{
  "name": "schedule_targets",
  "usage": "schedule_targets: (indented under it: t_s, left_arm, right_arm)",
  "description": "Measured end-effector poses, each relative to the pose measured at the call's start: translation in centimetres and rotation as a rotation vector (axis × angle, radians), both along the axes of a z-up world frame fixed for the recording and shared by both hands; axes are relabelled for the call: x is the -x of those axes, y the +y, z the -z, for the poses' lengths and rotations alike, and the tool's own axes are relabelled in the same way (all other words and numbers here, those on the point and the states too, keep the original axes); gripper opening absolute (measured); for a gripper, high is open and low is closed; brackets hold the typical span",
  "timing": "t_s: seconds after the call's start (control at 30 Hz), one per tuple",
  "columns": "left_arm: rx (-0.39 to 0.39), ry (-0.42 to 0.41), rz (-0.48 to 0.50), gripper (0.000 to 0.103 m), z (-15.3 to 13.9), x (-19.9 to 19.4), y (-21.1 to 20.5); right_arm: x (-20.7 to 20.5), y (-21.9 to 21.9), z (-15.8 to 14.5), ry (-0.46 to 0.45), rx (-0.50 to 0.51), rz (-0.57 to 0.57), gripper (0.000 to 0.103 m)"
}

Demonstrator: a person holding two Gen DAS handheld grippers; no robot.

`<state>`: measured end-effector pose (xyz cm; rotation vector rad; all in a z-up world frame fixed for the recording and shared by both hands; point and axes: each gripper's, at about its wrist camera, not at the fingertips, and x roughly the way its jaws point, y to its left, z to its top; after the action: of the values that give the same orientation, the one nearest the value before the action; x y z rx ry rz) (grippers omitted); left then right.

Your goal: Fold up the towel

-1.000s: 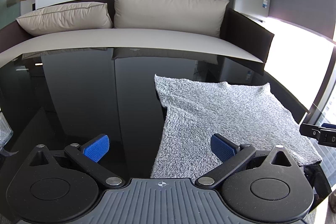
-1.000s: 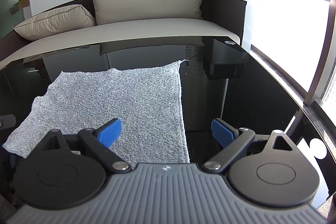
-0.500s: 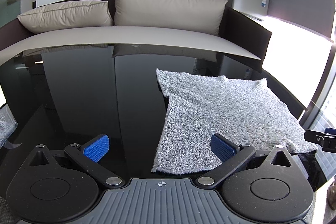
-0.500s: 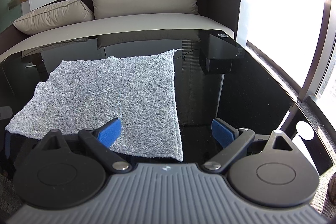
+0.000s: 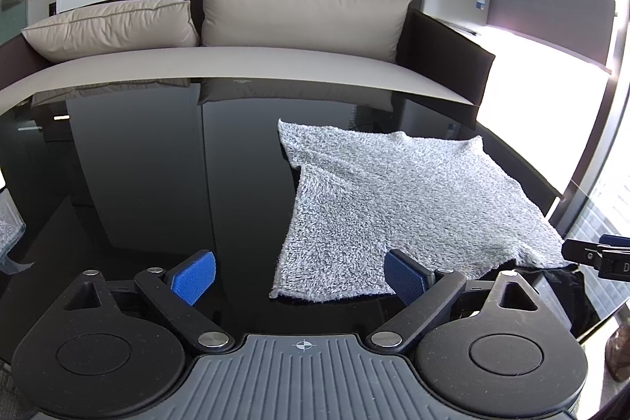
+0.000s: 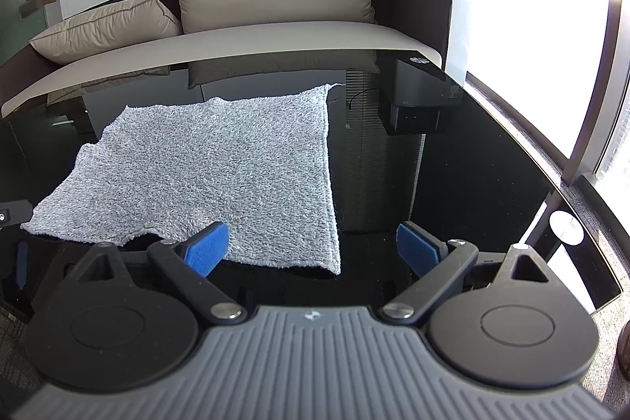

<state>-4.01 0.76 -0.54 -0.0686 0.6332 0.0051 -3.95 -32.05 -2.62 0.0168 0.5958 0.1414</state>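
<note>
Lying spread on the glossy black table [image 5: 149, 184], the grey towel [image 5: 397, 207] is seen flat and unfolded, with one near corner in front of each gripper. The fingers of the left gripper [image 5: 301, 272] are held wide apart, and nothing is gripped between them; its right blue pad [image 5: 405, 276] covers a small part of the towel's near edge, so contact there cannot be judged. The fingers of the right gripper [image 6: 313, 247] are also spread, with nothing between them, and its left pad [image 6: 208, 248] hides a piece of the towel's front edge in the same way. A notch is visible in that front edge, but whether the cloth hangs over the table's border there is hard to tell. At the right border of the left wrist view only the tip of the other gripper is shown, the rest being cut off. Behind the table a sofa [image 6: 275, 34] with beige cushions is reflected in the dark surface.
</note>
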Motion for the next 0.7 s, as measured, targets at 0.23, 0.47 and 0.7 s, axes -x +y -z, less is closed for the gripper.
schedule_targets:
  t_s: [0.23, 0.47, 0.7]
  left_arm:
    - [-0.002, 0.019, 0.016, 0.080, 0.3, -0.2, -0.2]
    - [-0.006, 0.048, 0.025, 0.065, 0.9, -0.4, -0.4]
    - [0.020, 0.062, 0.026, 0.054, 1.2, -0.6, -0.1]
  right_arm:
    - [-0.1, 0.0, 0.2, 0.016, 0.003, -0.008, 0.089]
    - [-0.5, 0.0, 0.6, 0.042, 0.007, -0.010, 0.074]
    - [-0.7, -0.1, 0.9, 0.067, -0.006, -0.010, 0.063]
